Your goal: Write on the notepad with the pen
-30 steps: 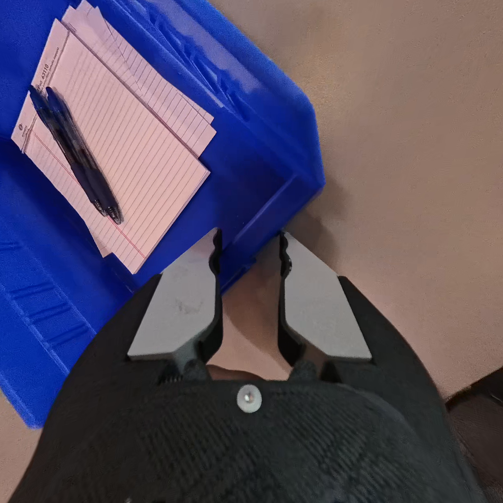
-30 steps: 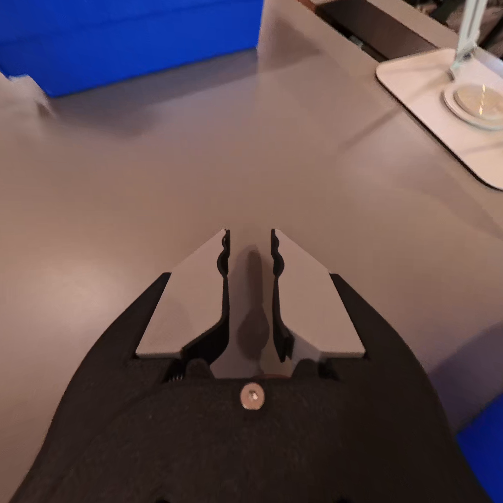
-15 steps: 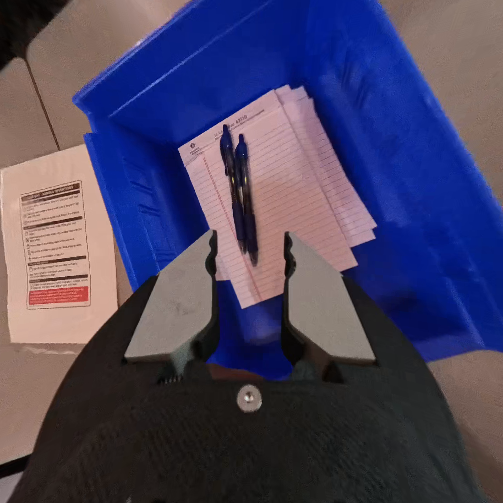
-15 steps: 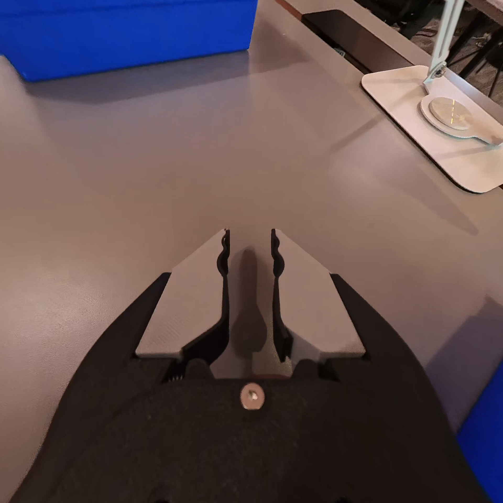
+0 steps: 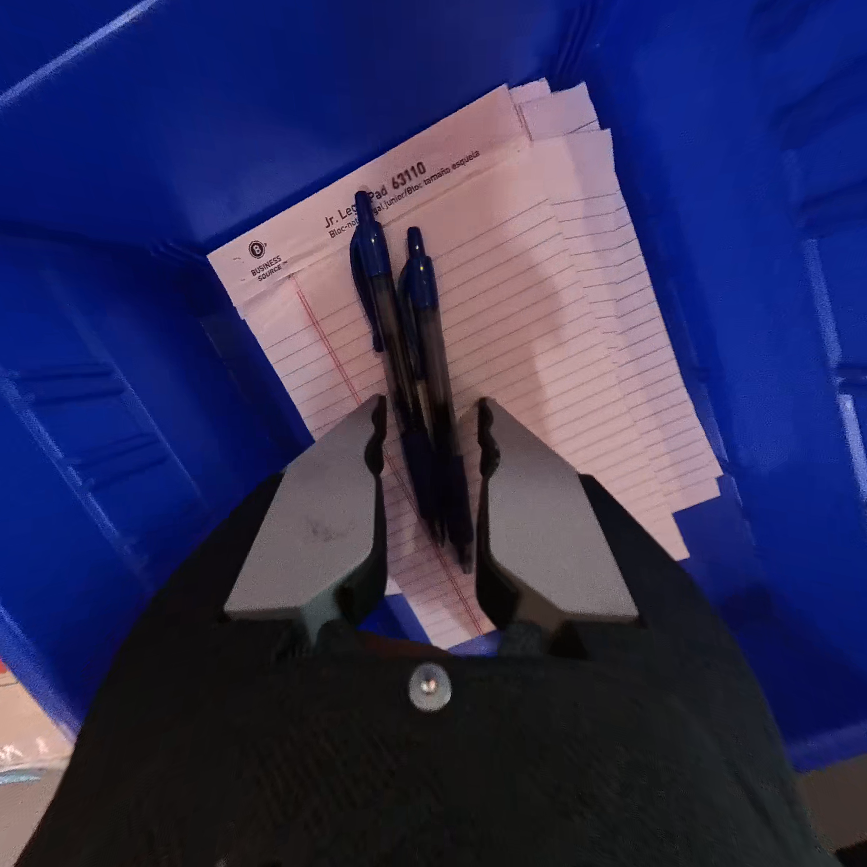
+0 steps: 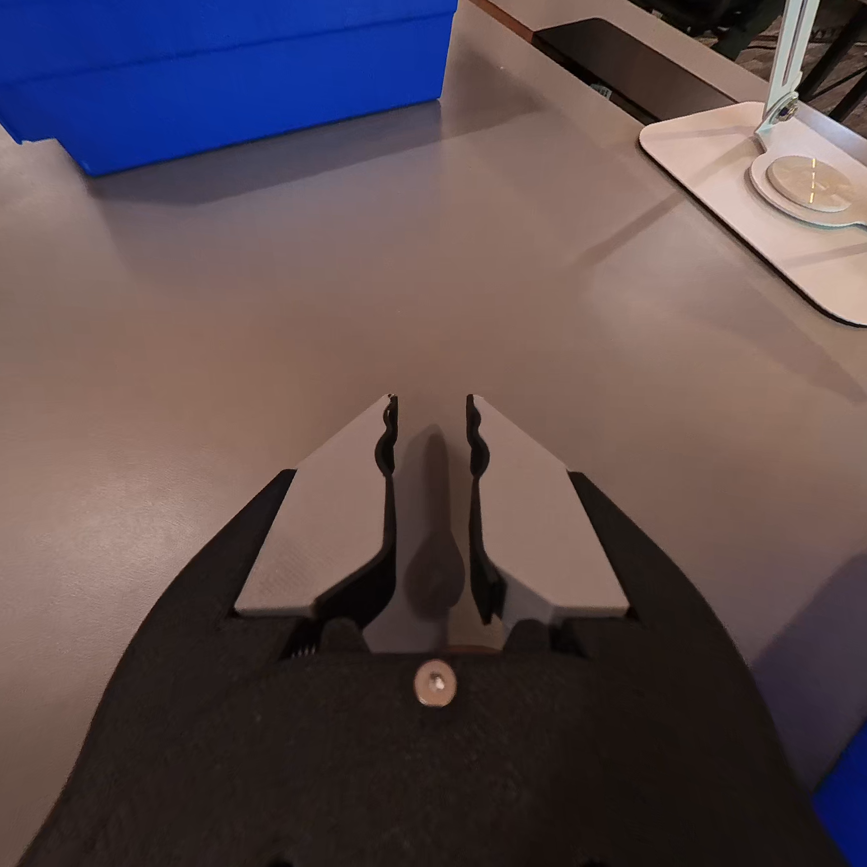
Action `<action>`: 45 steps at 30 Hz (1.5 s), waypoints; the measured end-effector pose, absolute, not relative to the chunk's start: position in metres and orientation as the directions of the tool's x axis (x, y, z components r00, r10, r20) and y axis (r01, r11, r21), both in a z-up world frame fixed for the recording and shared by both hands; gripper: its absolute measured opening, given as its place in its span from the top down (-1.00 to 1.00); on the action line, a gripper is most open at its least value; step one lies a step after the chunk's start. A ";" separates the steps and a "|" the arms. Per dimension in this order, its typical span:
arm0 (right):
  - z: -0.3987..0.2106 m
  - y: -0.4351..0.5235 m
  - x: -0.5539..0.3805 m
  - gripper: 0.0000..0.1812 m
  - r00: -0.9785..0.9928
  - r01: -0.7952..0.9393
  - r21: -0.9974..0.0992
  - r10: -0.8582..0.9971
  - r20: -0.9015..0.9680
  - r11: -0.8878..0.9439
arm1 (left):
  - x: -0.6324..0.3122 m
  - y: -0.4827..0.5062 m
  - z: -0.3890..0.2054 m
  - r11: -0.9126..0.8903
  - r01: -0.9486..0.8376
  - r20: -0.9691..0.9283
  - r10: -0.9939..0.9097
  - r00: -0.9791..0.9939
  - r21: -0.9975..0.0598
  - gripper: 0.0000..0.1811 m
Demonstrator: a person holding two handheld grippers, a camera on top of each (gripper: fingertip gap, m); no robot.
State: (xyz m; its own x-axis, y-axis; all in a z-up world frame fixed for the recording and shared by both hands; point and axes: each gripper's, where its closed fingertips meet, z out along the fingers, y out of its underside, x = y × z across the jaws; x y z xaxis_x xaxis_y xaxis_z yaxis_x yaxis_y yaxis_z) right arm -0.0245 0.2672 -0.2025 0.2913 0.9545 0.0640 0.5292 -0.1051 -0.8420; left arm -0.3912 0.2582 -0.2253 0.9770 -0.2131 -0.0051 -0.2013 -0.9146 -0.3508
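Two pens [image 5: 413,375] lie side by side on the notepad [image 5: 516,328] inside the blue bin [image 5: 140,375]. The left hand-held gripper [image 5: 431,413], jaws parted, straddles their tips, probably to pick one. The right hand-held gripper [image 6: 431,399] hovers narrowly parted, empty, over the bench [image 6: 281,305].

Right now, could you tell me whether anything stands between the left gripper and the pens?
Nothing visible does. The left gripper is open inside the blue bin, its fingers straddling the two pens, which lie side by side on the notepad.
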 end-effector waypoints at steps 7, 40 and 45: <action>-0.203 0.254 -0.032 0.73 0.245 0.543 -0.837 0.966 0.078 -0.070 | -0.394 0.257 -0.224 -0.917 -0.202 -0.003 -0.214 0.977 -0.344 0.80; -0.195 0.247 -0.035 0.74 0.228 0.523 -0.851 0.970 0.082 -0.051 | -0.390 0.250 -0.225 -0.927 -0.025 0.024 -0.036 0.999 -0.374 0.90; -0.195 0.246 -0.036 0.75 0.222 0.523 -0.851 0.972 0.080 -0.049 | -0.390 0.250 -0.226 -0.922 -0.014 0.014 -0.021 1.000 -0.388 0.89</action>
State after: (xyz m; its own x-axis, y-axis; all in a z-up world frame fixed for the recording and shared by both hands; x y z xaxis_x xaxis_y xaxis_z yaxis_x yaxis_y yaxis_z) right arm -0.0364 0.2455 -0.1950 0.2221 0.9717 0.0802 0.5232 -0.0493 -0.8508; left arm -0.3900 0.2504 -0.2259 0.9997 -0.0212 0.0138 -0.0142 -0.9216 -0.3878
